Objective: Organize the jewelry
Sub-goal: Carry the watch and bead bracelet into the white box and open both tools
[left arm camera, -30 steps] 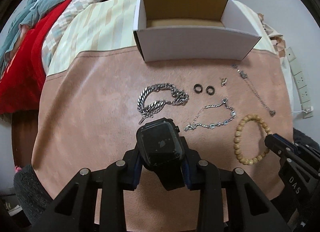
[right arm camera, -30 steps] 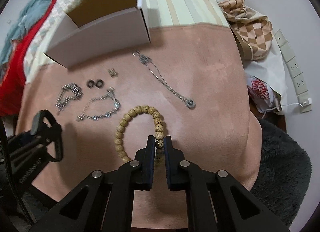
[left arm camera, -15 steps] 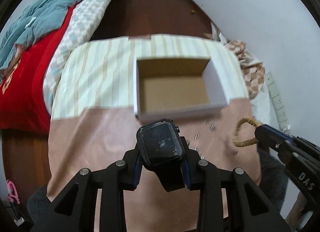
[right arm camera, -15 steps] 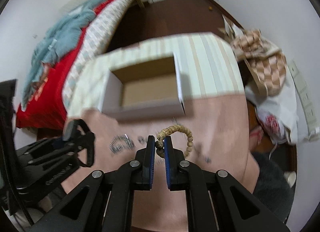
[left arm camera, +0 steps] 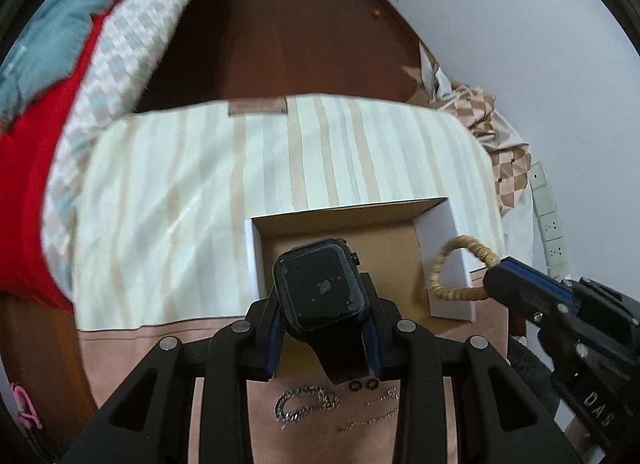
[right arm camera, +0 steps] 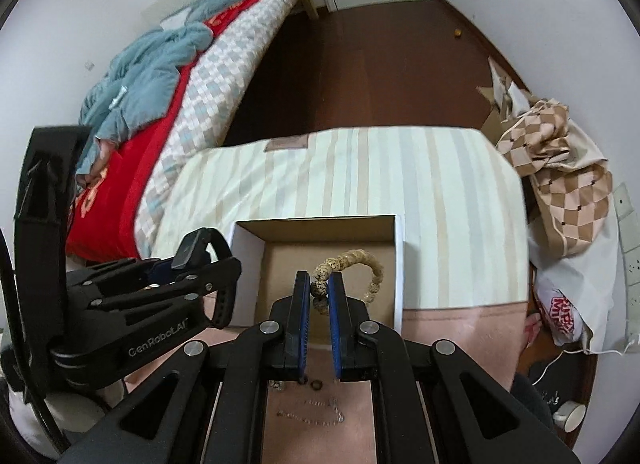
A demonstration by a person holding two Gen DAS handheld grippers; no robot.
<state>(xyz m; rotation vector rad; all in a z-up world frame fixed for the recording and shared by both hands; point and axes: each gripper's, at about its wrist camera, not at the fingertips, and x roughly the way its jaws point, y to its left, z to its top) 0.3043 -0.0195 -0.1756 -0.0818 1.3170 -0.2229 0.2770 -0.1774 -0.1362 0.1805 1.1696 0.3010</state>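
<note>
Our left tongs [left arm camera: 324,328] grip the smartwatch [left arm camera: 320,288]; our right tongs [right arm camera: 320,296] pinch the beaded bracelet [right arm camera: 360,264] above the cardboard box [right arm camera: 248,248].

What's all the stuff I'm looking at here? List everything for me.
Smartwatch: one, black, held over the box.
Bead bracelet: one, tan, held over the box.
Box: one, white outside, brown inside, on the table.
Chunky chain: one, silver, on the pink cloth.
Small rings: two, black, beside the chain.
Bed: one, red and blue covers, left.
Left gripper: black, shut on the smartwatch.
Right gripper: black, shut on the bead bracelet.
</note>
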